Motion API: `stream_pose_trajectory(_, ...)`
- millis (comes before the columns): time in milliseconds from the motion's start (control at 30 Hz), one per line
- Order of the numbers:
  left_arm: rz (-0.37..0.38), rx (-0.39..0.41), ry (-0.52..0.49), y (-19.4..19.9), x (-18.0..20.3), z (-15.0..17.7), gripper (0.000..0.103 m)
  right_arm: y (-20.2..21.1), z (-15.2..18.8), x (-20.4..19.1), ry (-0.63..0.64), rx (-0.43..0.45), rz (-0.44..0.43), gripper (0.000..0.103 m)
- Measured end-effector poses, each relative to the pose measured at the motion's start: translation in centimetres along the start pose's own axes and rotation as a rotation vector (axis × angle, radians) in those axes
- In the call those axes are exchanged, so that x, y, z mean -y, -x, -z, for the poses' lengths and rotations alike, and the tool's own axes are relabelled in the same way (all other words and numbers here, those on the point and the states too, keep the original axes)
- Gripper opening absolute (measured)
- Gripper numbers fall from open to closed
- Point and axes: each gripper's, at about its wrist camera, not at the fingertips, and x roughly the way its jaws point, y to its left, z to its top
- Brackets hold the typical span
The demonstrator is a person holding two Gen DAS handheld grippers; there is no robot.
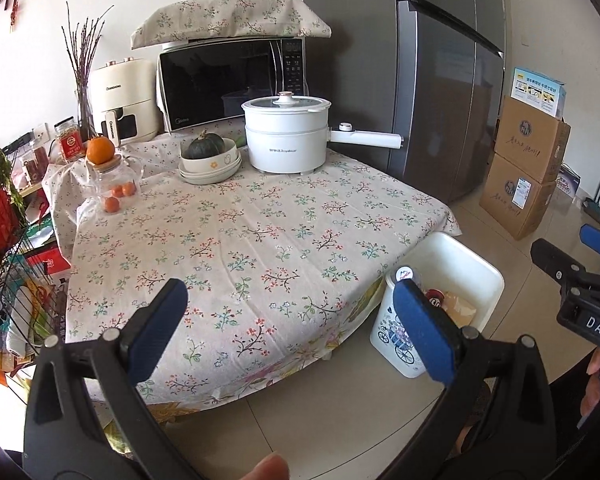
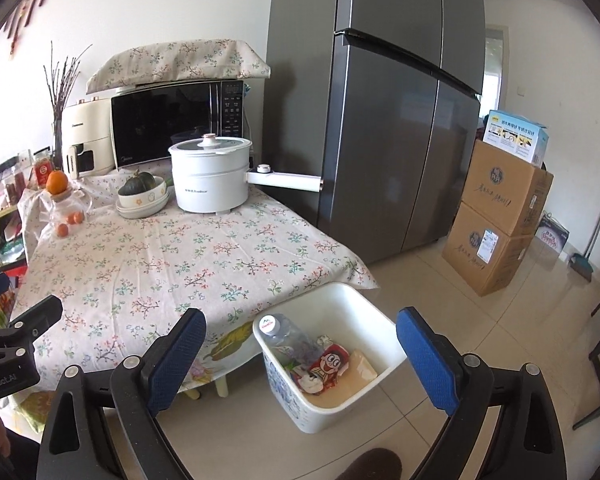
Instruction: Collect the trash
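Note:
A white trash bin (image 2: 374,322) with a blue bicycle print stands on the floor by the table's right front corner; it also shows in the left wrist view (image 1: 482,276). Inside lie a clear plastic bottle (image 2: 288,336) with a white cap, a red cartoon snack wrapper (image 2: 332,364) and a beige packet (image 2: 362,366). My left gripper (image 1: 296,324) is open and empty above the table's front edge. My right gripper (image 2: 304,360) is open and empty, above the bin. The right gripper shows at the right edge of the left wrist view (image 1: 576,256).
The floral-cloth table (image 1: 260,232) carries a white electric pot (image 1: 288,136), a bowl with a green squash (image 1: 210,156), a glass jar with oranges (image 1: 110,176), a microwave (image 1: 232,84) and an air fryer (image 1: 122,100). A grey fridge (image 2: 380,112) and stacked cardboard boxes (image 2: 500,216) stand right.

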Motion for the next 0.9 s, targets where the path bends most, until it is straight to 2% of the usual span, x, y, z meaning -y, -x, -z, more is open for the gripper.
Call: stream_pose_trajectory(900,0.023,-0.004,-0.024,0.2,1.9,0.2,0.102,0.0,0.2,0.3,-0.024,-0.003,0.000,0.098)
